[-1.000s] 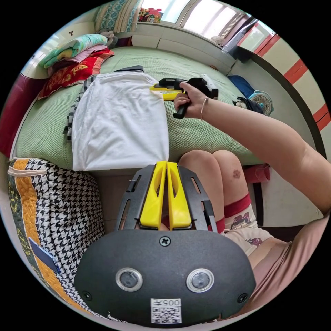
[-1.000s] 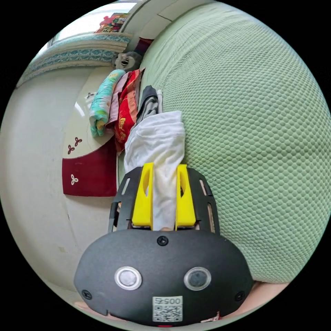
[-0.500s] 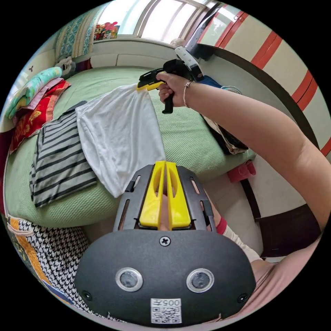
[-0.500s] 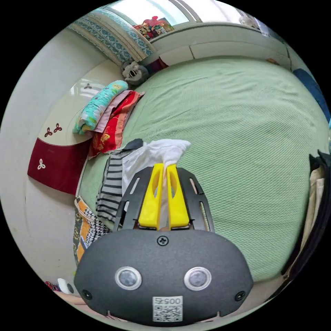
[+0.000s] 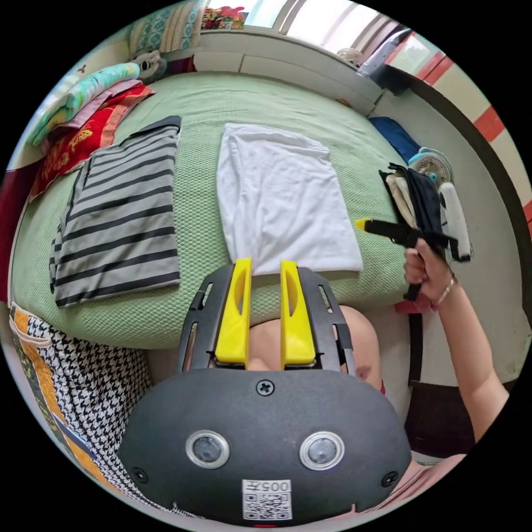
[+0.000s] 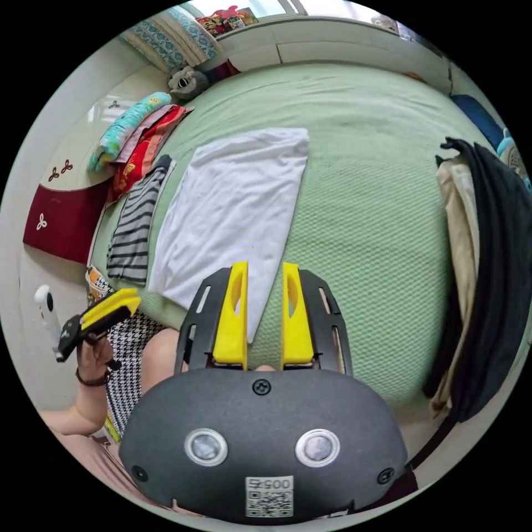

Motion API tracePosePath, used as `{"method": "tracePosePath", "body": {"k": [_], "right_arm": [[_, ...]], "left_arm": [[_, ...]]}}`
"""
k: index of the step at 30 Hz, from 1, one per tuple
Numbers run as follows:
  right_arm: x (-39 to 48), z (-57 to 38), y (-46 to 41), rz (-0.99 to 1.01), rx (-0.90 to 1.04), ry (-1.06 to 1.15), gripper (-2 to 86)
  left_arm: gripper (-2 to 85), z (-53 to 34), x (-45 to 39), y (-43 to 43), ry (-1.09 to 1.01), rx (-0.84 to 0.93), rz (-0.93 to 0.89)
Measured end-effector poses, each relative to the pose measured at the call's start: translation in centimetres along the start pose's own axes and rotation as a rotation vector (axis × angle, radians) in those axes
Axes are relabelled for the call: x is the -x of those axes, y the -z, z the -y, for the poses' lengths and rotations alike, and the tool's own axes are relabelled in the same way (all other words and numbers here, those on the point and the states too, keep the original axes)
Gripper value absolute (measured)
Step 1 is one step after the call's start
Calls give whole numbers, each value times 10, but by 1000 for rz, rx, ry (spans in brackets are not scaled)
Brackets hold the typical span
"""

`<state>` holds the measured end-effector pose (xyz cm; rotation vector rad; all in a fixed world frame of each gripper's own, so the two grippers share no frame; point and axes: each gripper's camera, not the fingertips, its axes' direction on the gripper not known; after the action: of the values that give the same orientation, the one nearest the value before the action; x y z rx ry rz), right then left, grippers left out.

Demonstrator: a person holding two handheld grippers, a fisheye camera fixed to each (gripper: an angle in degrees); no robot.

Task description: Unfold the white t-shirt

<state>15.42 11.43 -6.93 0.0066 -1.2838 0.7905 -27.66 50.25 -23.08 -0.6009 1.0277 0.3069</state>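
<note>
White t-shirt (image 5: 282, 199): lies flat as a folded rectangle on the green bed (image 5: 205, 111), near the bed's front edge, free of both tools. Striped garment (image 5: 119, 213): grey and black, flat on the bed beside the t-shirt, apart from it. Folded bedding stack (image 5: 77, 116): red, pink and turquoise, at the head corner of the bed. Dark and beige clothes (image 6: 482, 260): heaped at the bed's side edge. Left hand-held gripper (image 5: 265, 271): yellow jaws parted, nothing between them, hovering at the t-shirt's near hem. Right hand-held gripper (image 6: 265, 274): jaws likewise parted and empty, above the shirt's near corner; seen from the left gripper view (image 5: 363, 224) it is held in a hand (image 5: 424, 271) off the bed's side. Houndstooth bag (image 5: 88, 382): stands by the bed.
</note>
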Motion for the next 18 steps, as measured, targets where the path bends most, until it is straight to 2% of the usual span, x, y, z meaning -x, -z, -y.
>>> {"method": "tracePosePath", "body": {"k": [3, 8, 12, 15, 18], "right_arm": [[21, -33, -21, 27, 41, 2, 84], [67, -50, -29, -123, 23, 114, 29], [92, -59, -25, -222, 34, 183, -11], [102, -71, -22, -297, 21, 222, -12], [106, -82, -26, -295, 40, 212, 3]], "left_arm": [[85, 14, 5, -18, 39, 21, 19], [35, 33, -1, -56, 58, 128, 147], [12, 33, -10, -63, 5, 145, 146], [5, 29, -17, -60, -19, 162, 73], [-2, 22, -23, -58, -45, 158, 88]]}}
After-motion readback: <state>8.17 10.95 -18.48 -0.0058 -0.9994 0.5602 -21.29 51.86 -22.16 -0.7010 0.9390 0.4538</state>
